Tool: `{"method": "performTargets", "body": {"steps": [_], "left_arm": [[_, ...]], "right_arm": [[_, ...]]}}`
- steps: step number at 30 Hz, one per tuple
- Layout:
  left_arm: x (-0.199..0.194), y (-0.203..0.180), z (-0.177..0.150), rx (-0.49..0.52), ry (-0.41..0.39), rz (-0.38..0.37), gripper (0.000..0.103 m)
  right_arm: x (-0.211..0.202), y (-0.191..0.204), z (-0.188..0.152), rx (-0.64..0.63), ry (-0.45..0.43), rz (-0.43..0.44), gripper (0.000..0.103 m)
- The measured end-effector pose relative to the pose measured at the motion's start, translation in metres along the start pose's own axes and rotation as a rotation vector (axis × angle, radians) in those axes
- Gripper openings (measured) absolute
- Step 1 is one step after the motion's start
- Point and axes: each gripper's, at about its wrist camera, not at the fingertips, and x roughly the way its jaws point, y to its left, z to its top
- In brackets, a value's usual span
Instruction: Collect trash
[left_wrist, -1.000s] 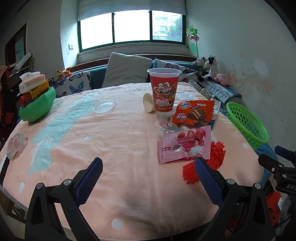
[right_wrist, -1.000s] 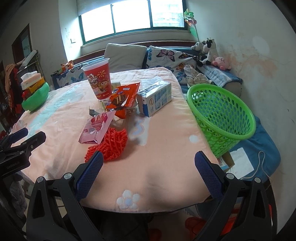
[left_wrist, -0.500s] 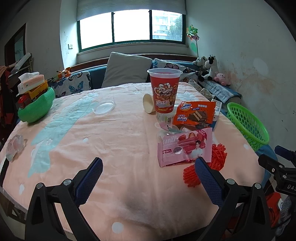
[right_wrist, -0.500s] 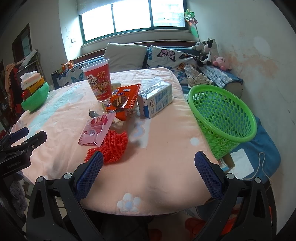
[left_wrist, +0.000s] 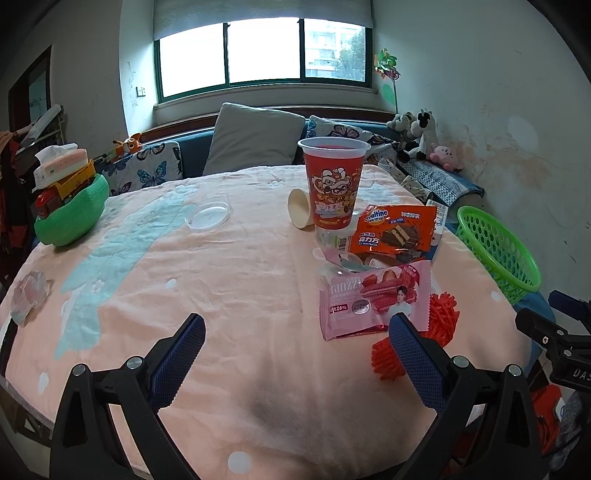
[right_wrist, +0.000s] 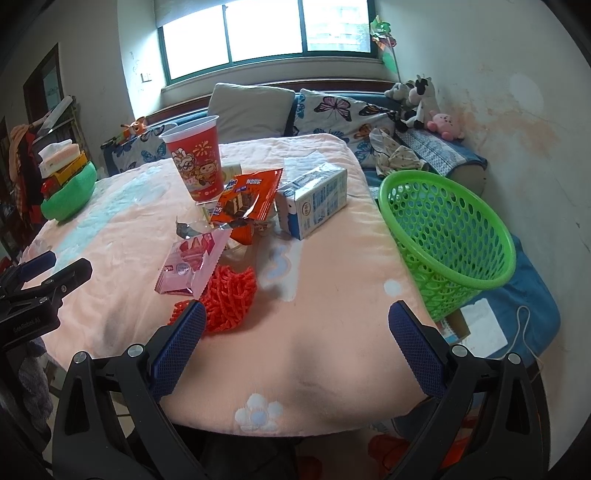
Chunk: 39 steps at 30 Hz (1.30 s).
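Observation:
Trash lies on the pink-clothed table (left_wrist: 229, 295): a red printed cup (left_wrist: 333, 183) (right_wrist: 195, 162), a small tipped paper cup (left_wrist: 299, 208), an orange Ovaltine wrapper (left_wrist: 395, 230) (right_wrist: 247, 199), a pink wafer wrapper (left_wrist: 373, 301) (right_wrist: 192, 264), red foam netting (left_wrist: 439, 325) (right_wrist: 229, 293) and a blue-white carton (right_wrist: 316, 201). A green mesh basket (right_wrist: 447, 236) (left_wrist: 496, 249) stands off the table's right edge. My left gripper (left_wrist: 295, 347) is open over the near table, its right finger beside the pink wrapper. My right gripper (right_wrist: 295, 339) is open at the front edge, holding nothing.
A clear plastic lid (left_wrist: 208, 216) and a crumpled clear wrapper (left_wrist: 29, 297) lie on the left of the table. A green bowl (left_wrist: 70, 216) holding a toy truck and tissue box sits far left. A sofa with cushions and plush toys (left_wrist: 417, 136) lines the far wall.
Both grippers have crept slightly forward toward the trash pile; the wrappers and basket sit a little closer in view. Both stay open and nothing on the table has moved.

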Motion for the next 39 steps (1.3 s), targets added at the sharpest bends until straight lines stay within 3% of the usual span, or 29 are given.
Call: {"method": "performTargets", "body": {"steps": [18,33,39], "left_arm": [[0.011,0.012,0.016,-0.005,0.015,0.004,0.097],[0.036,0.024,0.025,0.001,0.053,-0.001,0.097],[0.049,0.023,0.027,0.005,0.081,-0.028,0.097]], "right_arm": [[0.018,0.011,0.014,-0.022,0.028,0.049,0.094],[0.059,0.032,0.008,-0.001,0.127,0.157,0.084],[0.074,0.033,0.003,0.007,0.162,0.183,0.073]]}}
